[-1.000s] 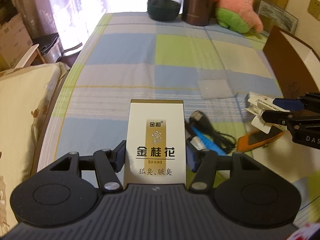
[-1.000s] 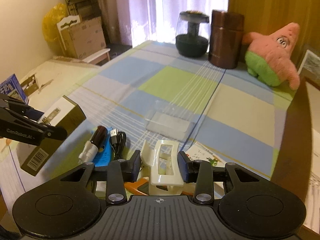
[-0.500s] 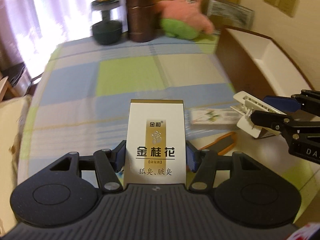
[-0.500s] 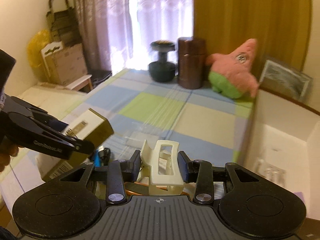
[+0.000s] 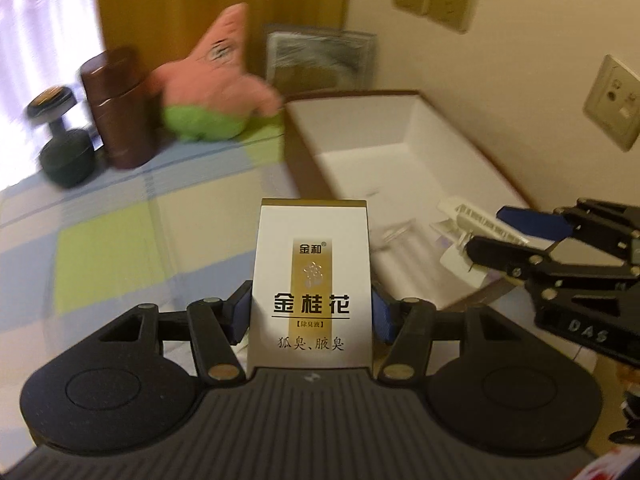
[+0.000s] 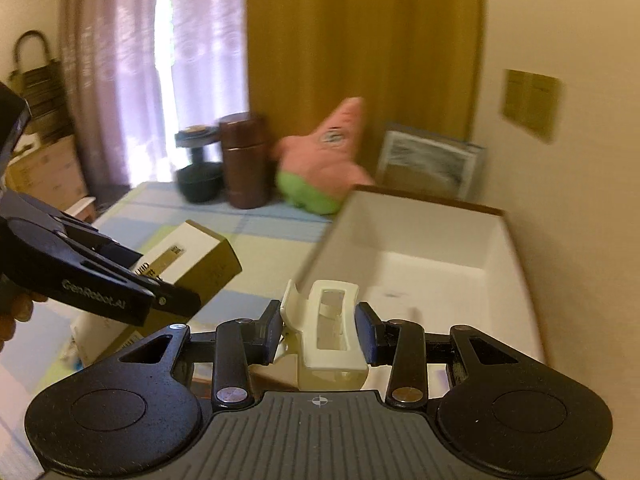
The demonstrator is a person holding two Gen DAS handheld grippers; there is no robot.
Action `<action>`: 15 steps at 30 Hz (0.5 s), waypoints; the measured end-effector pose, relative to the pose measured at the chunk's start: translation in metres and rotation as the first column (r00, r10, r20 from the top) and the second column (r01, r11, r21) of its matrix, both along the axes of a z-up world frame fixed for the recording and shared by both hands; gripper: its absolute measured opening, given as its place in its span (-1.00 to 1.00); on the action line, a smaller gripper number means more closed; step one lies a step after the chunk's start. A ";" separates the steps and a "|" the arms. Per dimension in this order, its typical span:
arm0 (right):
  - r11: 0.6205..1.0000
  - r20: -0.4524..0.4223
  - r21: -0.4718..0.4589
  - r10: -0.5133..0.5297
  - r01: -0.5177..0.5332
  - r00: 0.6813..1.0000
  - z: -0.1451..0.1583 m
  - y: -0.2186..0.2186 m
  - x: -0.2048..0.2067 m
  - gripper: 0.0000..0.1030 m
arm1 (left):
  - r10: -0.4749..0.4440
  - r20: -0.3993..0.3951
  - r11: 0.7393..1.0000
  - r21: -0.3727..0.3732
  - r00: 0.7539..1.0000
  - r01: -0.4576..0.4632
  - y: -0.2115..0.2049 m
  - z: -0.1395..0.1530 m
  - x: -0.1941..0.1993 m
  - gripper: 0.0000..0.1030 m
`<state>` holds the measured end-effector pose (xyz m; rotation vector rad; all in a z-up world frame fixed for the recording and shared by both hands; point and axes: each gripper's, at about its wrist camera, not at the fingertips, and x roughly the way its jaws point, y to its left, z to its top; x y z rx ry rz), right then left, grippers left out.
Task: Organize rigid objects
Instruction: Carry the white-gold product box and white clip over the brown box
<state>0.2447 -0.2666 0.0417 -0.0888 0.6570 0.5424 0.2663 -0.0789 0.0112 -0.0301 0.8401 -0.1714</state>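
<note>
My left gripper [image 5: 311, 312] is shut on a white and gold carton [image 5: 311, 280] with Chinese print, held above the checked bedcover. It also shows in the right wrist view [image 6: 188, 264], at the left. My right gripper [image 6: 320, 330] is shut on a cream hair claw clip [image 6: 330, 336], held over the near end of an open brown box with a white inside [image 6: 432, 276]. In the left wrist view the right gripper [image 5: 500, 232] with the clip [image 5: 464, 236] hangs over that box [image 5: 372, 152], to the right of the carton.
At the bed's far end stand a dark dumbbell [image 5: 60, 140], a brown canister [image 5: 120, 112] and a pink star plush [image 5: 212, 80]. A framed picture [image 5: 320, 58] leans on the wall. Wall sockets [image 5: 612, 104] are at the right. Curtains and cardboard boxes [image 6: 44, 168] are left.
Both grippers have swung right and risen from the pile of small items on the bedcover toward the open box. Each keeps hold of its object.
</note>
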 end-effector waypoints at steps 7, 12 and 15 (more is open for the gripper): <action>0.994 0.015 -0.023 -0.111 0.111 0.994 -0.001 -0.052 0.025 -0.30 | -0.090 0.037 0.995 -0.027 0.995 0.091 -0.050 0.017 0.044 0.06; 0.989 0.002 -0.032 -0.146 0.146 0.989 -0.009 -0.073 0.042 -0.30 | -0.111 0.024 0.993 -0.044 0.993 0.112 -0.079 0.014 0.074 0.06; 0.988 -0.017 -0.038 -0.153 0.152 0.988 -0.018 -0.079 0.052 -0.30 | -0.110 -0.003 0.993 -0.048 0.994 0.110 -0.090 0.006 0.089 0.06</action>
